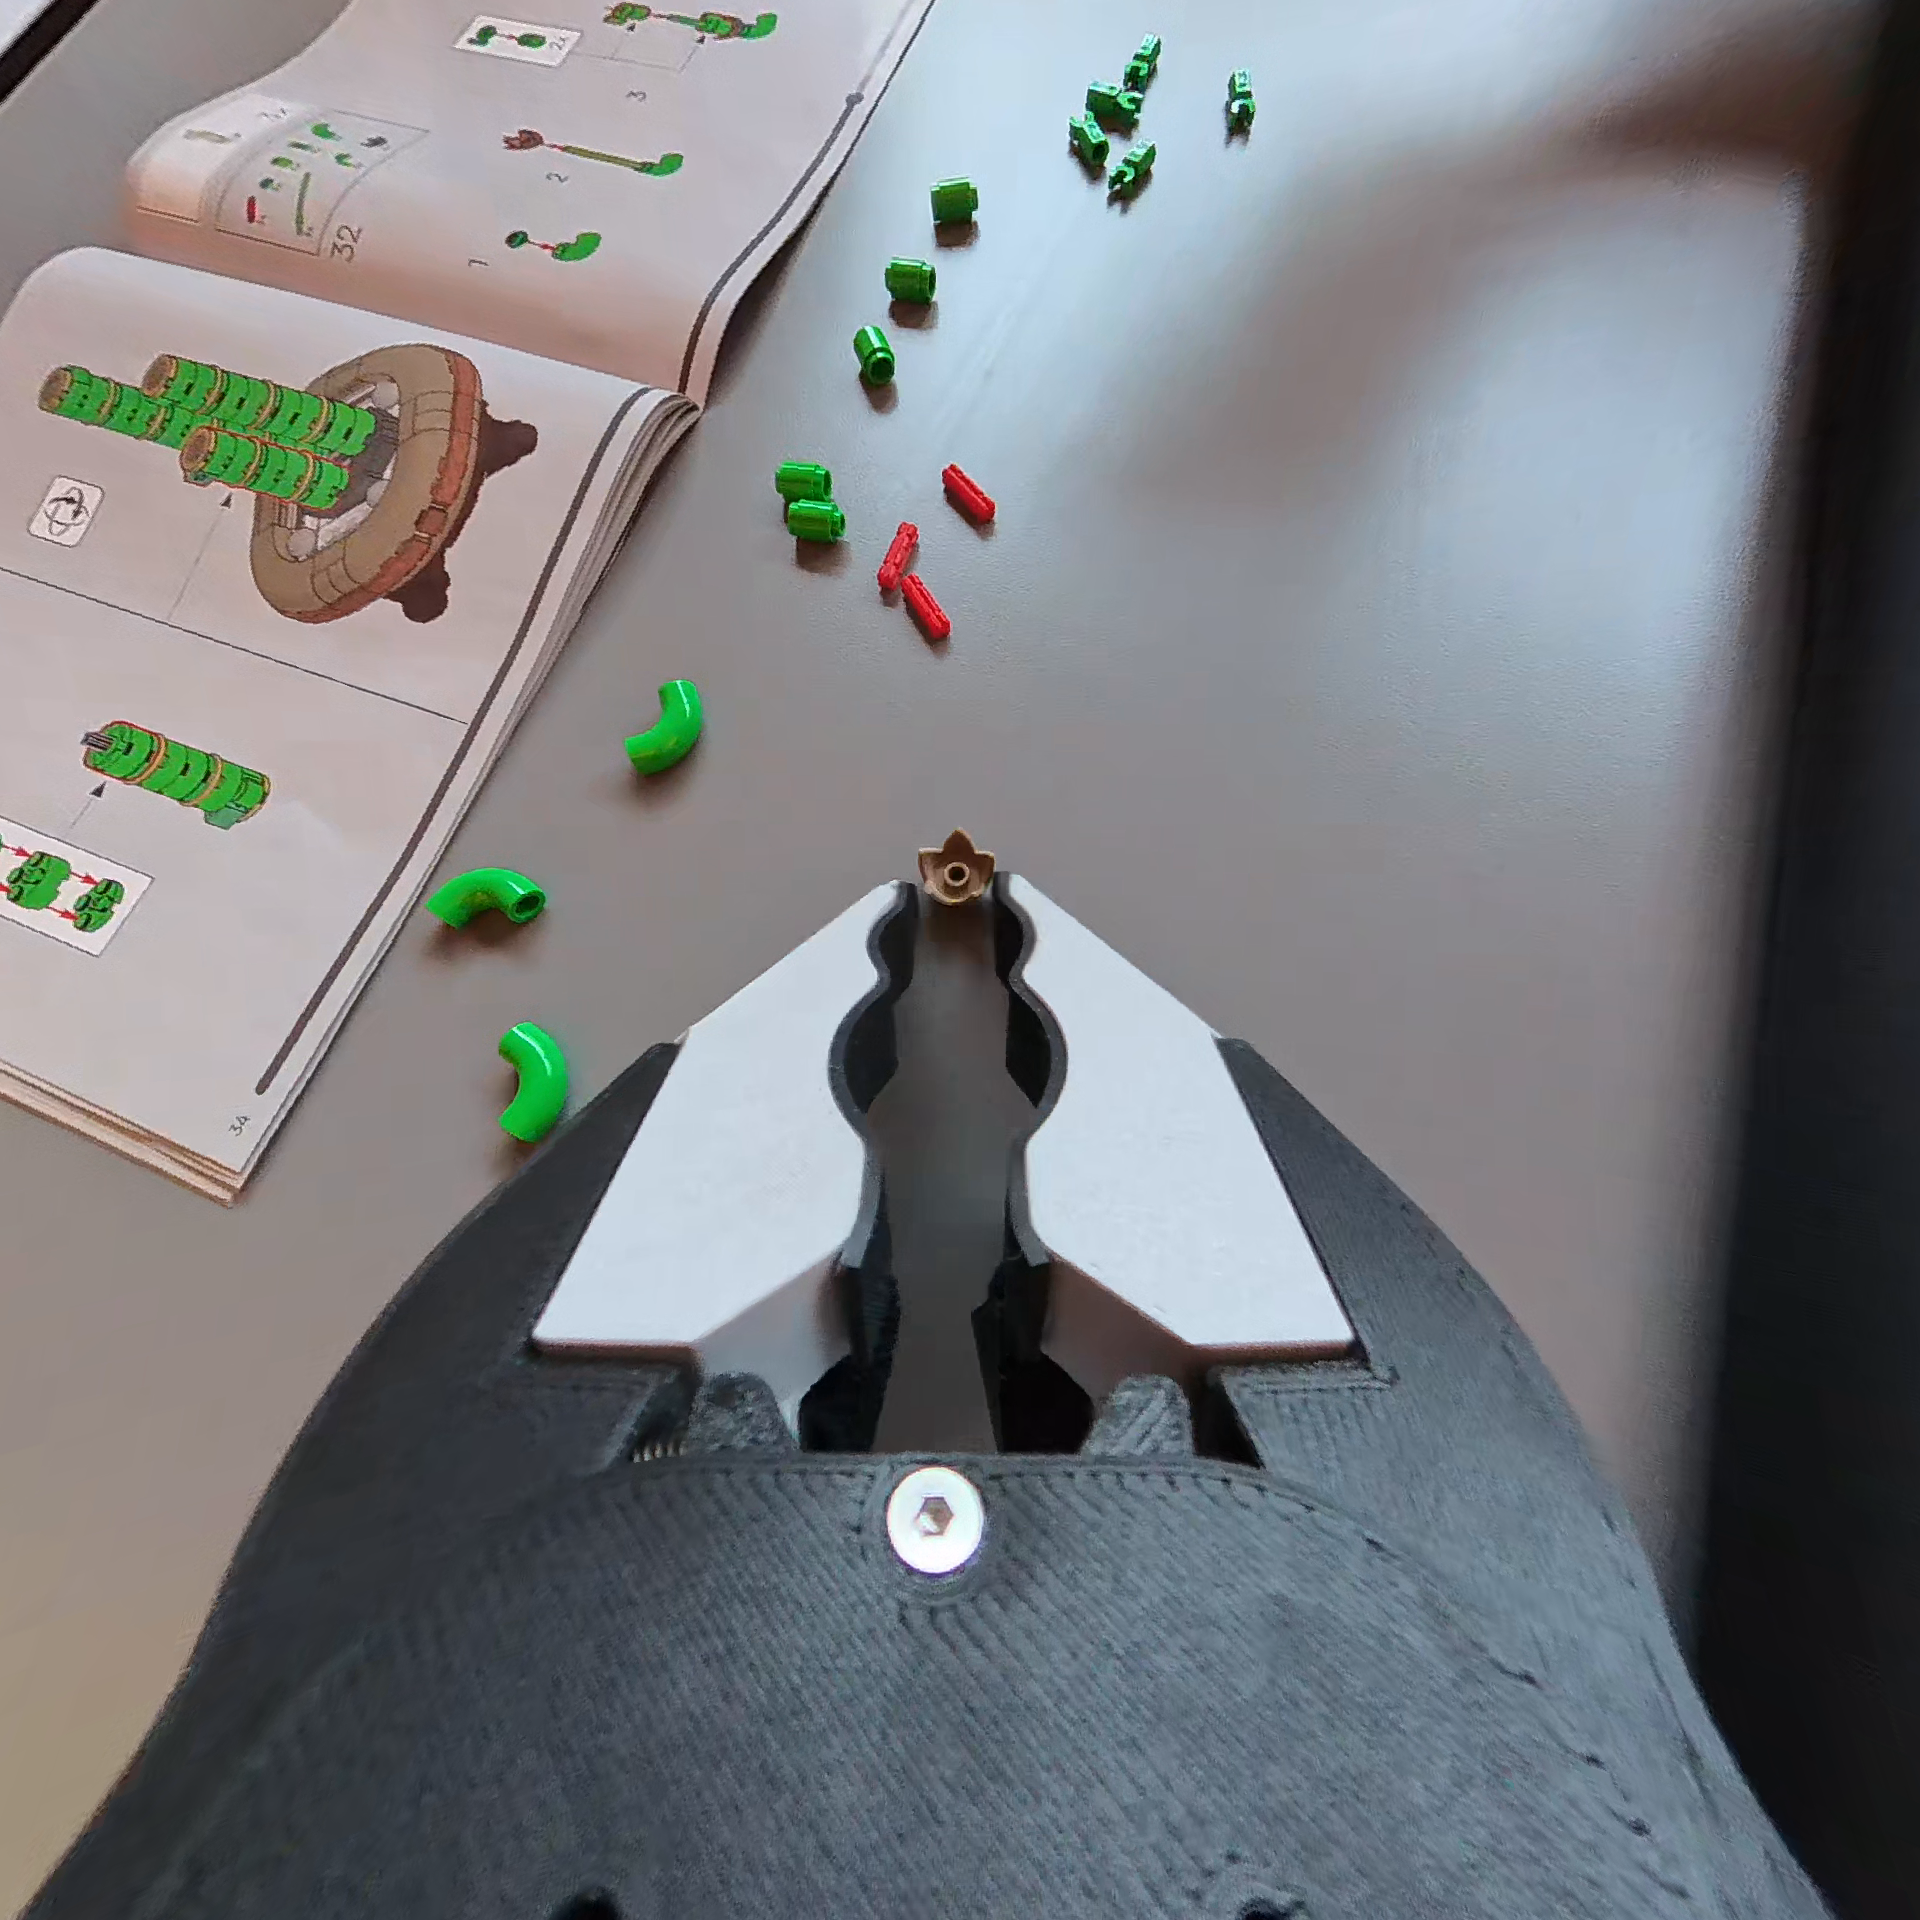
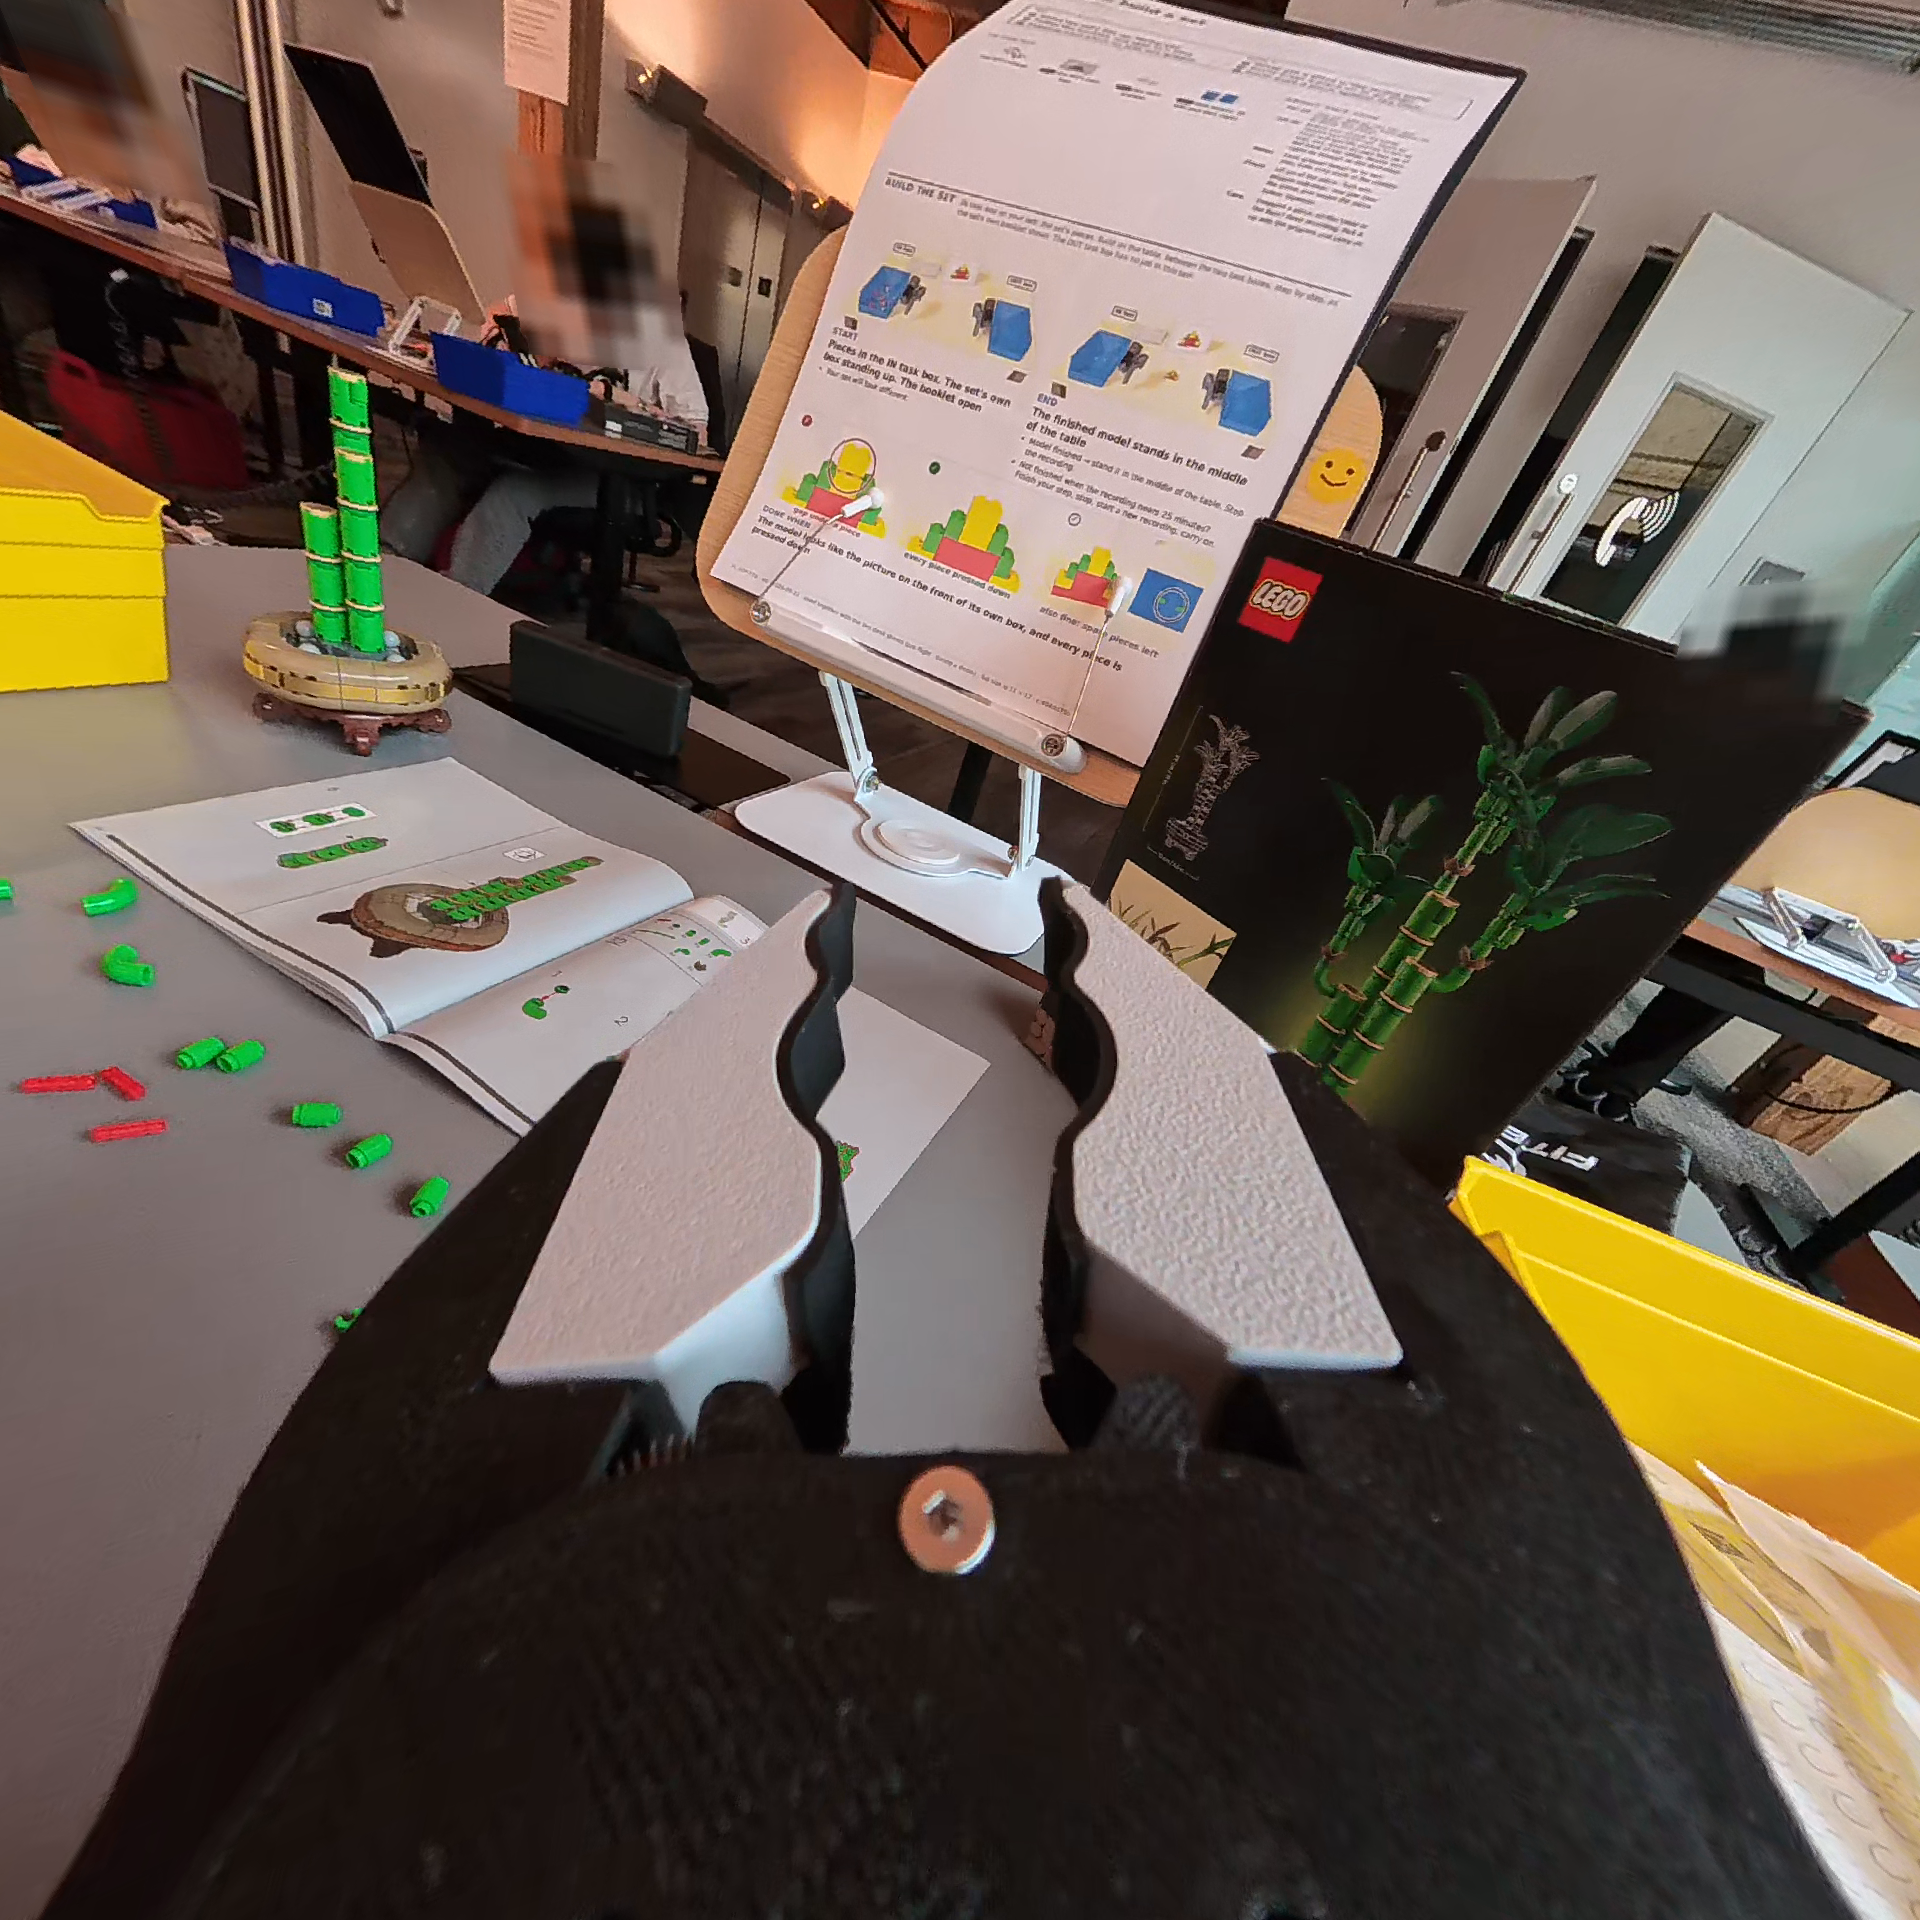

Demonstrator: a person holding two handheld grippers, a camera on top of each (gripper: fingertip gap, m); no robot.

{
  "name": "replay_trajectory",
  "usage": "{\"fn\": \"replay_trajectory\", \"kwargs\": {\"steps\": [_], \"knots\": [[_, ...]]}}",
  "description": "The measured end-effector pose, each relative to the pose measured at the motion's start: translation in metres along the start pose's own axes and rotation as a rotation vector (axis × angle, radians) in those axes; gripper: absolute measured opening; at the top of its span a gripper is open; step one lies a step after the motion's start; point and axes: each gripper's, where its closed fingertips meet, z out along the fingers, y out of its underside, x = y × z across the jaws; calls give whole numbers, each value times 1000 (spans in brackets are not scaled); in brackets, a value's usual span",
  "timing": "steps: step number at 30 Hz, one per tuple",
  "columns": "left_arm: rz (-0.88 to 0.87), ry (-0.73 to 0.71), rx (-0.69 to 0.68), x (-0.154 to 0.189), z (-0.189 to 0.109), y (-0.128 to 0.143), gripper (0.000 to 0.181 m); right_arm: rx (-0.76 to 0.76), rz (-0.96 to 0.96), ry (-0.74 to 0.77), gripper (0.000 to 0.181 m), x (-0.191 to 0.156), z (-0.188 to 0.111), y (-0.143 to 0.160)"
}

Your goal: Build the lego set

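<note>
Pinching a tiny tan flower-shaped piece (image 1: 957, 871) at the very ends of its two fingers, the left gripper (image 1: 956, 883) hangs above the grey table (image 1: 1299, 727). That hold looks thin to me. Only the tips touch the piece, so it could pop out and bounce away if the squeeze goes soft or the gripper tips. It is small, and a fall near the dark far right edge of the table might lose it.

The right gripper (image 2: 948, 909) is up in the air with its fingers spread apart and nothing between them. It points at the black set box (image 2: 1455, 831) and the paper on a stand (image 2: 1091, 343). If it swings down fast, I think it could knock the loose bits around.

Loose pieces lie in a line on the table, just right of the open booklet (image 1: 343, 582). Near the left gripper are three bright green bent tubes (image 1: 665, 727). Farther off are three short red pins (image 1: 920, 566), lying close together. Past them are small green round pieces (image 1: 810, 501), and far away a little heap of green clip pieces (image 1: 1117, 114).

In the right wrist view, the part-built model (image 2: 348, 623) stands far to the left, beside a yellow bin (image 2: 83, 582). It has a brown foot, a cream round dish and three green stalks standing straight up, one taller than the others. It has no leaves yet, so I think a lot of building is left.
</note>
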Motion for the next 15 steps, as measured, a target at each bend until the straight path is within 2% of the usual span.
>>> {"fn": "replay_trajectory", "kwargs": {"steps": [8, 10, 12, 15], "knots": [[-9, 18, 22, 3, 0, -9, 11, -4, -17, -4, 35, -2, 0, -1], [-4, 23, 65, 3, 2, -28, 10, 2, -24, 9, 35, 0, -1, -2], [24, 30, 101, 4, 11, -59, 10, 6, -23, 34, 35, 5, -2, -3], [84, 44, 142, 6, 40, -113, 10, -3, -44, 97, 35, 17, -8, -2]]}}
